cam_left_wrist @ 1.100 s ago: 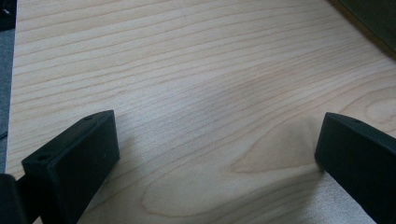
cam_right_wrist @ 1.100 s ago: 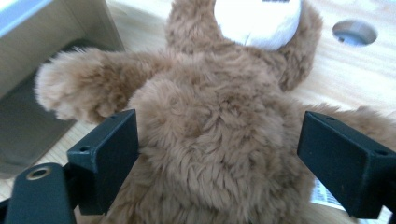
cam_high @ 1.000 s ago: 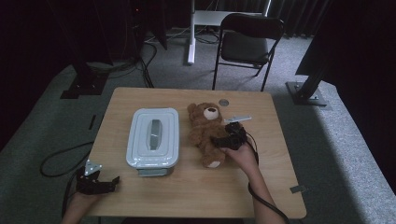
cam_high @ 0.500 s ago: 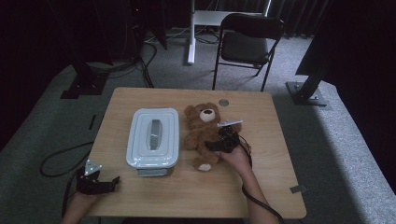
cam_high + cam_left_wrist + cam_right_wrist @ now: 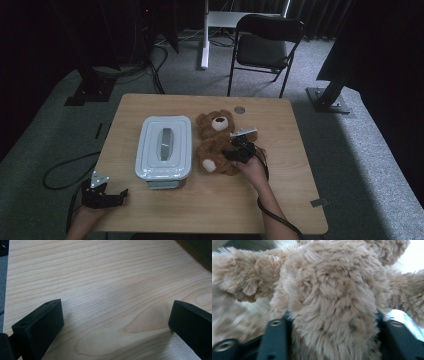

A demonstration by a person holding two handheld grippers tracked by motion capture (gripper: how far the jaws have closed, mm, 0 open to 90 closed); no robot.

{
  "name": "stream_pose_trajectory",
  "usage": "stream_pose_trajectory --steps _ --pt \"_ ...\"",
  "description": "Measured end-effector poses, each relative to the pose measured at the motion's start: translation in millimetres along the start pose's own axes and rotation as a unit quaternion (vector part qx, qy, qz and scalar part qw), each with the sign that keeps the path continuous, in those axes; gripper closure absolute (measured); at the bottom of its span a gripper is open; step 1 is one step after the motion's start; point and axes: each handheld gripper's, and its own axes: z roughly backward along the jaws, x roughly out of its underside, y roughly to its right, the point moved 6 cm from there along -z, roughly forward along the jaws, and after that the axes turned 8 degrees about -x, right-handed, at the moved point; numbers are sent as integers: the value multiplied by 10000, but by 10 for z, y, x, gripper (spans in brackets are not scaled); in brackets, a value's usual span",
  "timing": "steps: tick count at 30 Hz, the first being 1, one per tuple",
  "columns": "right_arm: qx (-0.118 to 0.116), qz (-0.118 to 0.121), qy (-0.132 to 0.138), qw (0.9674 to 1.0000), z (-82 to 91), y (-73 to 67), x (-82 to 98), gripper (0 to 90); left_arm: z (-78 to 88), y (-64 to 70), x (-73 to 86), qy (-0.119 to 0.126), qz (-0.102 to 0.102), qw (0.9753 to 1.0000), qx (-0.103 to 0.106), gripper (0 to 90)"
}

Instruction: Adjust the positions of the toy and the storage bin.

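Note:
A brown teddy bear (image 5: 215, 140) lies on its back on the wooden table (image 5: 285, 165), right beside a pale blue lidded box (image 5: 165, 147). My right gripper (image 5: 233, 153) comes at the bear from the right. Its jaws have just been closing, and in the right gripper view they press into the fur on both sides of the teddy bear (image 5: 329, 297), so the right gripper (image 5: 336, 323) is shut on its body. My left gripper (image 5: 119, 194) rests at the table's front left corner. Seen in its own view, the left gripper (image 5: 115, 322) stands open over bare table (image 5: 100, 277).
A small round grey disc (image 5: 240, 109) lies near the table's far edge behind the bear. A black folding chair (image 5: 267, 45) stands on the carpet beyond the table. Cables (image 5: 65, 167) trail on the floor at the left.
My right gripper slid left onto the bear's belly and its jaws closed on the fur. The bear shifted a little toward the box. The left gripper stayed put.

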Motion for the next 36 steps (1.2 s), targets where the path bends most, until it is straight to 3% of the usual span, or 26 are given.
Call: stream_pose_trajectory --steps 3,8,21,36 --pt "43 63 87 9999 25 -9 -10 575 0 0 0 -1 0 10000 0 5" --pt "31 -51 301 9995 98 3 -51 656 0 0 0 -2 0 10000 0 5" --pt "185 -274 546 9980 225 86 -133 668 0 0 0 -1 0 10000 1 5" --pt "603 -567 936 9922 581 375 -227 665 0 0 0 -2 0 10000 1 4"
